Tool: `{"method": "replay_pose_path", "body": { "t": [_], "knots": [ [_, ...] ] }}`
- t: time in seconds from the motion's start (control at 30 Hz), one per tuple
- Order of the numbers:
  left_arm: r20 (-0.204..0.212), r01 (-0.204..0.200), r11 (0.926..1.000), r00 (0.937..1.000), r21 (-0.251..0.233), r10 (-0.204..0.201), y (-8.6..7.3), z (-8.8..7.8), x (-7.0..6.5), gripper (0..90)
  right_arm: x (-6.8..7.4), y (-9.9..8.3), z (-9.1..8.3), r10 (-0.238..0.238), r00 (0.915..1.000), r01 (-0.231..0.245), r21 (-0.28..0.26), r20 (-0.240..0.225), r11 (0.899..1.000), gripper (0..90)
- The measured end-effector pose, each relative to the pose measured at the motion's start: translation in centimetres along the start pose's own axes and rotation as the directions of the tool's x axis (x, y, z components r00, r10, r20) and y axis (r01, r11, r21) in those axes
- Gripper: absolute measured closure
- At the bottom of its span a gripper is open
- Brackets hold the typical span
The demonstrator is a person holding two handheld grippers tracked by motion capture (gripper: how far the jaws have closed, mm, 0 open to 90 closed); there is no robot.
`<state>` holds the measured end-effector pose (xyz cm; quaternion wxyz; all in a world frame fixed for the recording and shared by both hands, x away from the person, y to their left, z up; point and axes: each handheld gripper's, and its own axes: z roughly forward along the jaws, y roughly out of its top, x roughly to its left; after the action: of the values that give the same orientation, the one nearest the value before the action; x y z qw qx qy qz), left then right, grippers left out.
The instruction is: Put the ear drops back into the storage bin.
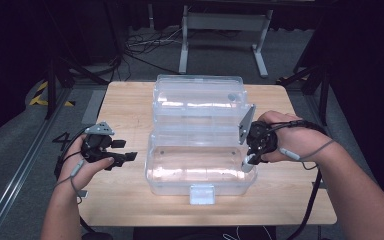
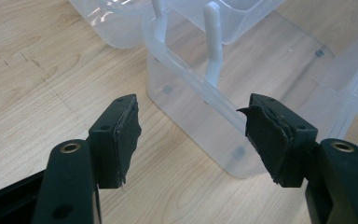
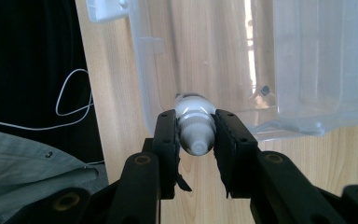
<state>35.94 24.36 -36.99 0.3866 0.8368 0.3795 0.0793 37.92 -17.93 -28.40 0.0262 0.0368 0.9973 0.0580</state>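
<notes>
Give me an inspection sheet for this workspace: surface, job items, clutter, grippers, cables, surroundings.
Surface: light wooden table, bare around the box.
Job items: clear plastic storage box, lid open; small white bottle.
Clutter: nothing seen.
Grippers: left gripper open beside the box's end; right gripper clamped on the bottle at the box's rim.
Cables: grey lead across the right wrist; floor cables behind the table.
Surroundings: grey floor, white frame legs, dark drapes.
</notes>
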Motion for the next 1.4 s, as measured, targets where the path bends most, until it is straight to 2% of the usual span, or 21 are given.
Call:
{"method": "replay_pose_path", "body": {
  "t": [0.4,0.83,1.4],
  "knots": [
    [-0.007,0.004,1.0000,1.0000,-0.004,-0.004,-0.1,-0.1,0.2,35.4,0.0,0.9,2.2,-0.032,0.9991,0.033,0.011,-0.026,0.999,71.2],
    [-0.006,0.005,1.0000,1.0000,-0.005,-0.005,-0.1,-0.1,0.3,35.4,-0.3,1.3,5.3,-0.041,0.9967,0.048,0.097,-0.070,0.994,71.3],
    [-0.004,0.004,1.0000,1.0000,0.000,-0.004,-0.1,0.1,0.2,35.4,-0.6,1.1,9.3,-0.036,0.9931,0.054,0.163,-0.111,0.985,71.2]
  ]
}}
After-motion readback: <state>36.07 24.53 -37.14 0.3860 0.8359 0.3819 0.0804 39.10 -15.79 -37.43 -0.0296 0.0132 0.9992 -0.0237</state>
